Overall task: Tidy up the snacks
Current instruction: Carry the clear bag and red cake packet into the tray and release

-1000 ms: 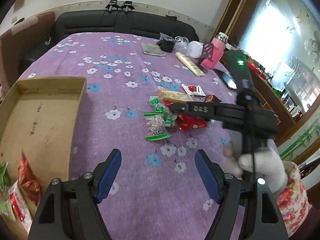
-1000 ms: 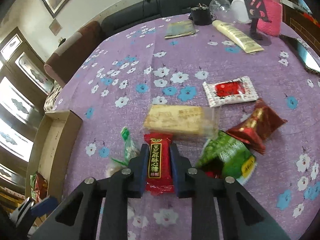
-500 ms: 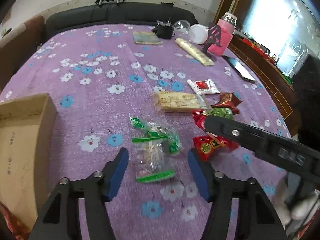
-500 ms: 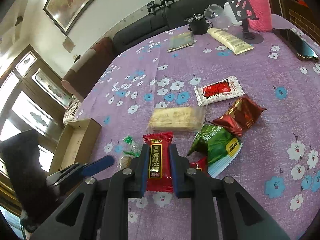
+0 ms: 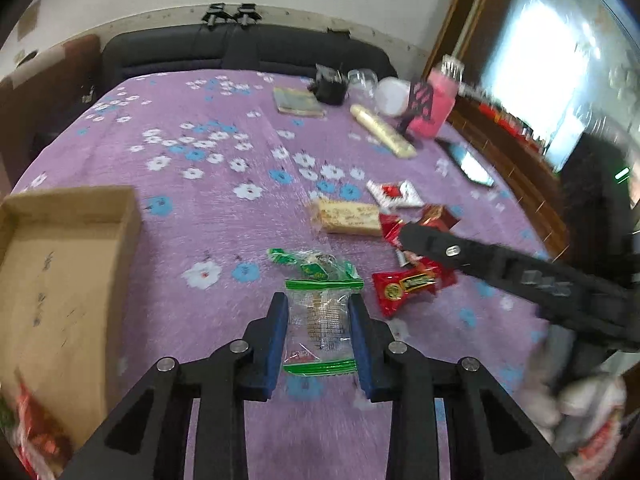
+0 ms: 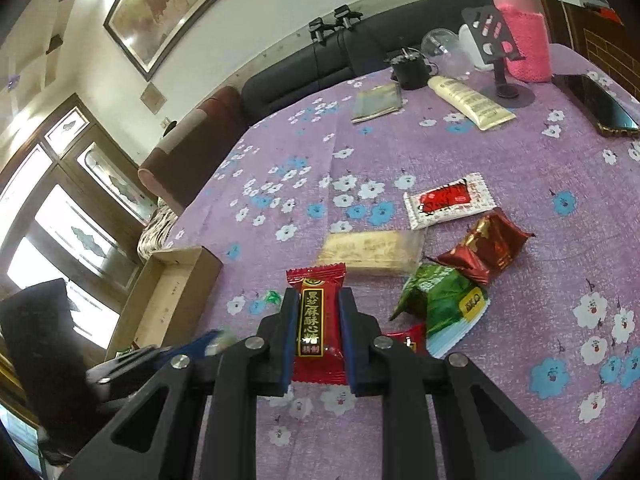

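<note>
- Now the left gripper (image 5: pixel 319 326) has closed in on the clear pack (image 5: pixel 320 322); half a second back its jaws stood wide over it, now the blue pads flank the pack's sides, touching or nearly so. Blur hides whether the pinch is firm.
- Clear pack looks flat on the cloth (image 5: pixel 208 152), right of the box (image 5: pixel 60 272), not yet lifted.
- Right gripper (image 6: pixel 319 322) unchanged in grip: jaws pinched on the red bar (image 6: pixel 318 324), held raised above the cloth.
- Box sits left of both grippers, some red and green packs already in its near corner (image 5: pixel 32 436).
- Right of the clear pack: a red pack (image 5: pixel 408 286) loose on the cloth. Beyond it, the tan bar (image 5: pixel 348 218), green bag (image 6: pixel 444 304), foil pack (image 6: pixel 488 244), white sachet (image 6: pixel 448 200), all well clear of the box.
- Judgement: both hands loaded or nearly so; next is carrying both to the box. Thin clear wrapper may slip from a side pinch.
</note>
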`<act>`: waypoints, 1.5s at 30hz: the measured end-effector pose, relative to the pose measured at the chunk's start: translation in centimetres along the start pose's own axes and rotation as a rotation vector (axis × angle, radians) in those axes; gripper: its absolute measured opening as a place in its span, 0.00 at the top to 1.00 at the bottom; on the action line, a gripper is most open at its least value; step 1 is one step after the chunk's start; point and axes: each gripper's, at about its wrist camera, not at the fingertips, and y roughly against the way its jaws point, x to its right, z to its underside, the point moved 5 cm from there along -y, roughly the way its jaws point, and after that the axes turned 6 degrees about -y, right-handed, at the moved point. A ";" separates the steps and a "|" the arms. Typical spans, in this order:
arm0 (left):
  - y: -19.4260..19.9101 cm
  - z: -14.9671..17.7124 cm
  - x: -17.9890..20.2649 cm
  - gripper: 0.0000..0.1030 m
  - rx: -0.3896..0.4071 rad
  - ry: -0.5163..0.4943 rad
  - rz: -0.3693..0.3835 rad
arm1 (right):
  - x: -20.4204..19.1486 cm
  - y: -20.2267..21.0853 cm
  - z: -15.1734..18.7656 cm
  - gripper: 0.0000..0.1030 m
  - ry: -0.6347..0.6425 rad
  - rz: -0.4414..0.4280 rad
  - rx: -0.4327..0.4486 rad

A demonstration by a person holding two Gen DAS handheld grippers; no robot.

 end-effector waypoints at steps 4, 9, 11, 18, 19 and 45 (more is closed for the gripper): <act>4.8 0.8 -2.7 0.70 0.064 0.068 0.014 | -0.7 -0.2 0.6 0.82 0.032 0.009 -0.002; 10.4 2.0 -7.7 0.69 0.136 0.163 -0.024 | -2.3 -0.8 1.7 0.82 0.060 0.025 -0.025; 12.3 2.6 -10.4 0.69 0.156 0.191 -0.081 | -3.7 -0.7 2.4 0.82 0.071 0.005 -0.038; 14.3 4.9 -17.0 0.69 0.175 0.311 -0.148 | -11.5 -1.8 5.4 0.82 0.190 -0.054 -0.110; 14.3 5.2 -17.6 0.69 0.171 0.320 -0.149 | -12.9 -2.3 5.8 0.82 0.216 -0.056 -0.121; 13.5 7.2 -23.9 0.43 0.182 0.465 -0.140 | -23.1 -11.3 9.7 0.79 0.407 0.014 -0.188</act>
